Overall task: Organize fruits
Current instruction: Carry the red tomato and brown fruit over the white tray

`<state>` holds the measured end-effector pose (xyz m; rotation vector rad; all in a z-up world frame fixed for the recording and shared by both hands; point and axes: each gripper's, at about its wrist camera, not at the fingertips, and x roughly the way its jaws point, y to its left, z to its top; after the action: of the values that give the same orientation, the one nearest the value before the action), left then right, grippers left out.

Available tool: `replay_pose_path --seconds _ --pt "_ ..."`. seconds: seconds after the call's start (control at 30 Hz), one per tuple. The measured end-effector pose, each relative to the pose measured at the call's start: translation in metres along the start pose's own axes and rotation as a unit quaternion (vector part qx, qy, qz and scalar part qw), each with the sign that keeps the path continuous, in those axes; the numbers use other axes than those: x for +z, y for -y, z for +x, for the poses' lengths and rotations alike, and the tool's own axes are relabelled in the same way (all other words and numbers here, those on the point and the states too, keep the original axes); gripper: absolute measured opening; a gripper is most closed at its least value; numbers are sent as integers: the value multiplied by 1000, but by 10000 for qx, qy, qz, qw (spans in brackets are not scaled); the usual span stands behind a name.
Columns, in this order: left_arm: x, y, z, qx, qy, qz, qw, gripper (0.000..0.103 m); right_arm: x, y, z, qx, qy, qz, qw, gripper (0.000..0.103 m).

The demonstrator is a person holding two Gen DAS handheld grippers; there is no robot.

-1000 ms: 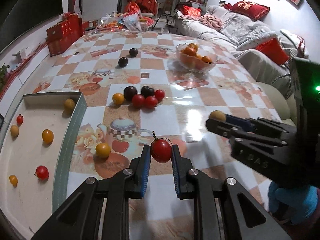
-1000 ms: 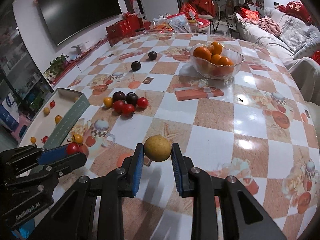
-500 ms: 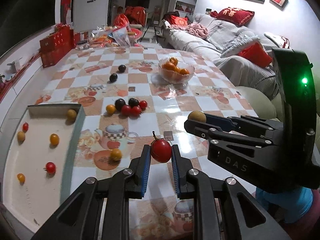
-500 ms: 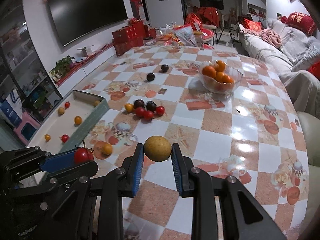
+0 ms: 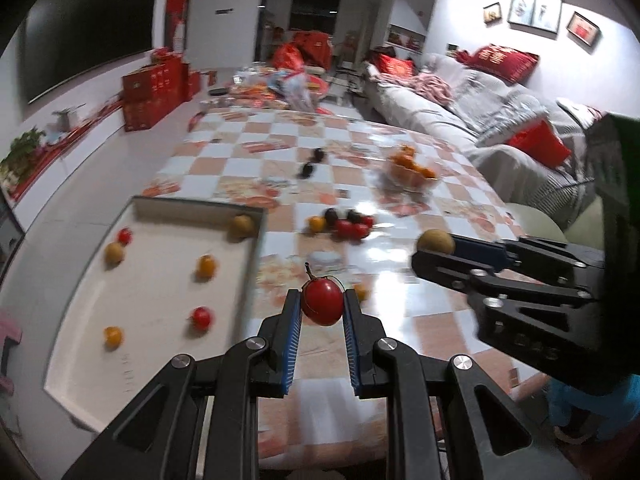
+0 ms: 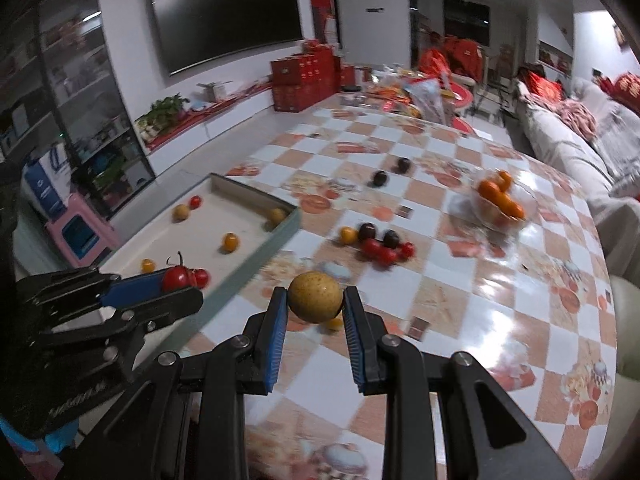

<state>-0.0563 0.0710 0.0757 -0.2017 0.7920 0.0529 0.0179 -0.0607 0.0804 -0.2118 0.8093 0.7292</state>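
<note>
My left gripper [image 5: 321,306] is shut on a red tomato [image 5: 322,302] with a stem, held above the table just right of the white tray [image 5: 160,280]. My right gripper [image 6: 315,304] is shut on a round yellow-brown fruit [image 6: 315,298], held above the table right of the tray [image 6: 256,276]. Each gripper shows in the other's view: the right one [image 5: 436,246] with its fruit, the left one [image 6: 176,284] with the tomato. The tray holds several small red, orange and brown fruits. A cluster of red, dark and orange fruits [image 5: 344,224] lies mid-table.
A glass bowl of oranges [image 6: 500,204] stands at the far right of the checkered table. Two dark fruits [image 6: 390,172] lie further back. A small orange fruit [image 5: 361,292] lies just beyond my left fingers. A sofa runs along the right; red boxes sit at the back.
Both grippers have risen and pulled back toward the near-left, still holding their fruits. The tray now sits closer to the middle of both views and the table looks further away.
</note>
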Motion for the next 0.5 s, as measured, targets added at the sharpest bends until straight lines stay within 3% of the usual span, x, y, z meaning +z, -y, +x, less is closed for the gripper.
replay_pose_path --seconds 0.33,0.5 --pt "-16 -94 -16 724 36 -512 9961 22 13 -72 18 422 -104 -508 9978 30" --pt "-29 -122 -13 983 -91 -538 9937 22 12 -102 42 626 -280 -649 9955 30"
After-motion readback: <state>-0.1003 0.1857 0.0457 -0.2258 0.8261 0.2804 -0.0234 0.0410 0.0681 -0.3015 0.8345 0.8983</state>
